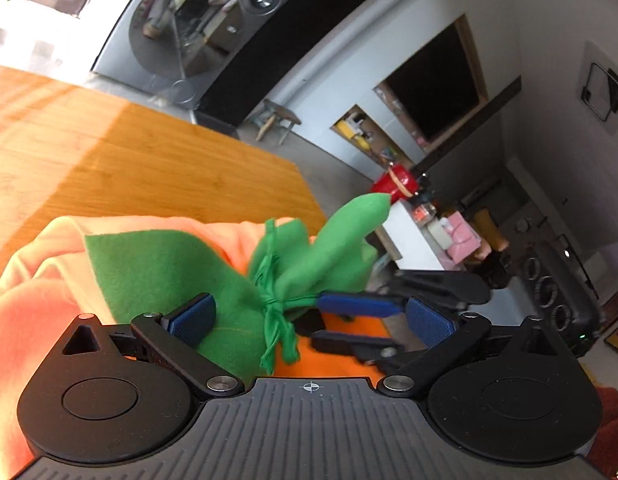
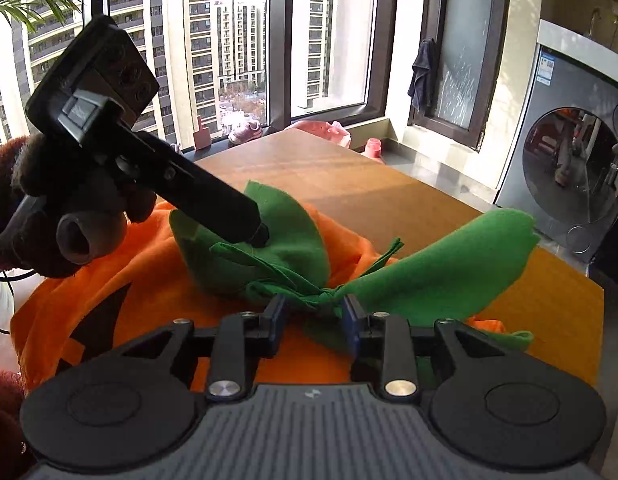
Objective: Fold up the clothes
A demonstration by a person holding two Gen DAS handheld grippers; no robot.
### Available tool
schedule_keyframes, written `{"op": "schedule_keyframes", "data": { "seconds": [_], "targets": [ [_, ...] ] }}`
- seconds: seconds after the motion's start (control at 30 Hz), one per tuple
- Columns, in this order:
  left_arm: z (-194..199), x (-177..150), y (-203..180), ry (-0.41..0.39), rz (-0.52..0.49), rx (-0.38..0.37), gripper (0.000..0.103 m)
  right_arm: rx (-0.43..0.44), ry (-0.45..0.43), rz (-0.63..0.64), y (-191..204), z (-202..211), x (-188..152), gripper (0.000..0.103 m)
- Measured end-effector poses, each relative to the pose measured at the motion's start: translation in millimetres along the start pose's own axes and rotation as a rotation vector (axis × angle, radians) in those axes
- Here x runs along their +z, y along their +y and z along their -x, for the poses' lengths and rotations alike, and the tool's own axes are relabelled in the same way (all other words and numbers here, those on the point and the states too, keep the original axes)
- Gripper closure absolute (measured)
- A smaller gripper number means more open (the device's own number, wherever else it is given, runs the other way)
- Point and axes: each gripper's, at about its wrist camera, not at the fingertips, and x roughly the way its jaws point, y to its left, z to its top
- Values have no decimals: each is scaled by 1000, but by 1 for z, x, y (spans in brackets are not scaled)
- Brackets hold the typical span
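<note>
orange fleece fills the lower left of the left wrist view: a pumpkin costume [image 1: 25, 300] heaped on a wooden table [image 1: 129, 160], with green felt leaves [image 1: 157, 268] gathered at its collar by a knotted green drawstring [image 1: 275, 312]. the left gripper [image 1: 309, 318] has its jaws spread wide, and its blue pads [image 1: 193, 318] press on nothing; the knot and part of one leaf lie between them, loose. one leaf stands up past the table's edge toward a red object on a white counter. just beyond the knot the right gripper [image 1: 361, 306] comes in from the right side, its blue finger lying level against the green cloth, though whether it pinches there cannot be told from this side. a grey washing machine [image 1: 189, 36] stands beyond the table, and a dark screen hangs on the far wall.

right wrist view: the same costume [image 2: 109, 288] lies on the table [image 2: 349, 184], a black jack-o'-lantern face showing on its orange front at lower left. the right gripper [image 2: 315, 306] has its jaws drawn in narrow, one on each side of the drawstring knot [image 2: 321, 298]; they stand close against it, but the pictures do not settle whether the pads really clamp it. two green leaves [image 2: 449, 268] fan out left and right of the knot. the left gripper [image 2: 261, 236], held by a hand in a dark fuzzy sleeve [image 2: 13, 168], slants down from upper left with its tip on the left leaf. tall windows show apartment blocks outside, and the washing machine [image 2: 569, 160] stands at right.
</note>
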Motion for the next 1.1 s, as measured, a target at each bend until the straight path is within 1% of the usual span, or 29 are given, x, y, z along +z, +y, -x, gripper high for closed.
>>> {"op": "schedule_keyframes", "data": {
  "seconds": [0.07, 0.17, 0.2, 0.27, 0.37, 0.4, 0.47, 0.53, 0.57, 0.63, 0.67, 0.7, 0.77, 0.8, 0.87, 0.9, 0.97, 1.0, 1.1],
  "targets": [
    [-3, -1, 14, 8, 41, 46, 0, -25, -49, -42, -15, 14, 3, 70],
    [-6, 2, 24, 4, 57, 61, 0, -59, -116, -121, -40, 30, 7, 67],
    [-5, 5, 25, 0, 54, 67, 0, -55, -100, -145, -46, 23, 4, 67],
    [-5, 9, 25, -11, 35, 103, 0, -53, -57, -187, -57, 7, -5, 67],
    [-1, 14, 26, -30, 21, 166, 0, -107, 91, -211, -58, -33, -34, 67],
    [1, 15, 27, -34, 22, 182, 0, -104, 98, -223, -57, -37, -42, 66],
    [10, 16, 29, -46, 25, 196, 0, -102, 71, -229, -53, -32, -50, 66],
    [20, 16, 26, -69, 14, 197, 0, -101, 62, -227, -54, -22, -49, 65],
    [26, 16, 22, -86, -1, 189, 0, -107, 57, -215, -55, -17, -48, 62],
    [40, 13, 12, -117, -40, 138, 0, -127, 26, -187, -57, -2, -39, 56],
    [44, 11, 8, -122, -55, 100, 0, -132, -12, -184, -60, 9, -34, 52],
    [46, 9, 5, -120, -63, 66, 0, -132, -56, -196, -64, 20, -30, 51],
    [39, 3, -2, -81, -77, 0, 0, -125, -148, -238, -71, 40, -20, 51],
    [33, 0, -5, -59, -88, -2, 0, -114, -182, -256, -73, 47, -19, 51],
    [19, -8, -8, -13, -112, 19, 0, -87, -241, -293, -76, 59, -16, 51],
    [11, -11, -10, 10, -124, 30, 0, -56, -237, -306, -76, 57, -17, 51],
    [1, -16, -8, 40, -114, 62, 0, 2, -199, -313, -72, 46, -21, 53],
    [-3, -18, -6, 53, -107, 80, 0, 14, -167, -312, -68, 36, -25, 53],
    [-3, -23, -2, 61, -93, 92, 0, 2, -78, -342, -67, -2, -38, 53]
  ]
}}
